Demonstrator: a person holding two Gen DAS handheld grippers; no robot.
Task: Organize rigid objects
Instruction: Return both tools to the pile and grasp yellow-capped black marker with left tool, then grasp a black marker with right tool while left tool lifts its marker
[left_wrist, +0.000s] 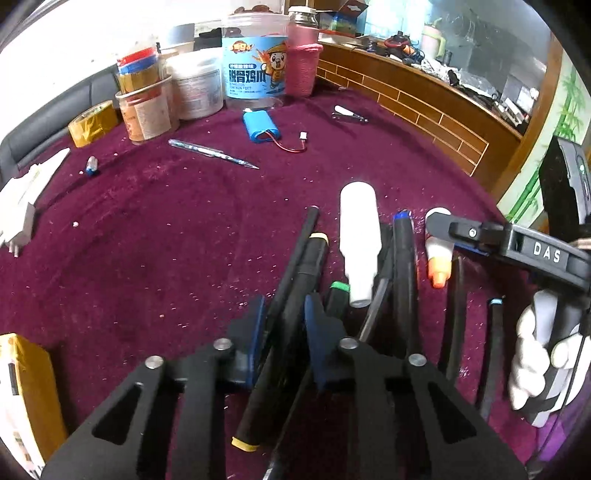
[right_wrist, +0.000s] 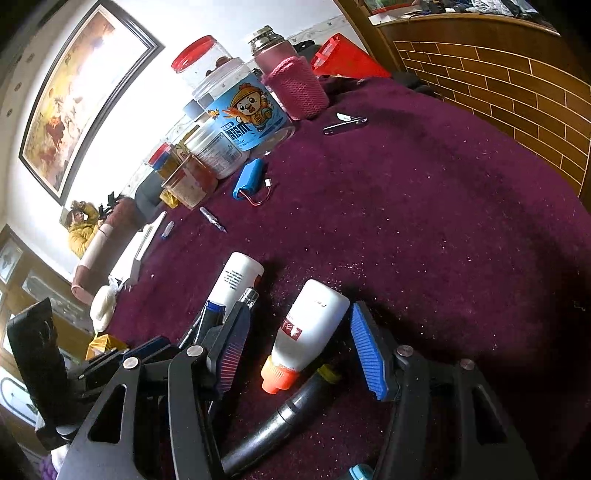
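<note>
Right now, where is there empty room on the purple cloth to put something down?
Bare purple cloth lies between the clear pen and the row of black markers. The back edge is crowded around the blue-labelled plastic jar.

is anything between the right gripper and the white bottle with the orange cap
Nothing visible. The white bottle with the orange cap already lies between the open fingers of the right gripper, with no pad touching it.

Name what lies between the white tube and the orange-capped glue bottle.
A black marker with a blue tip lies between the white tube and glue bottle, seen in the left wrist view.
</note>
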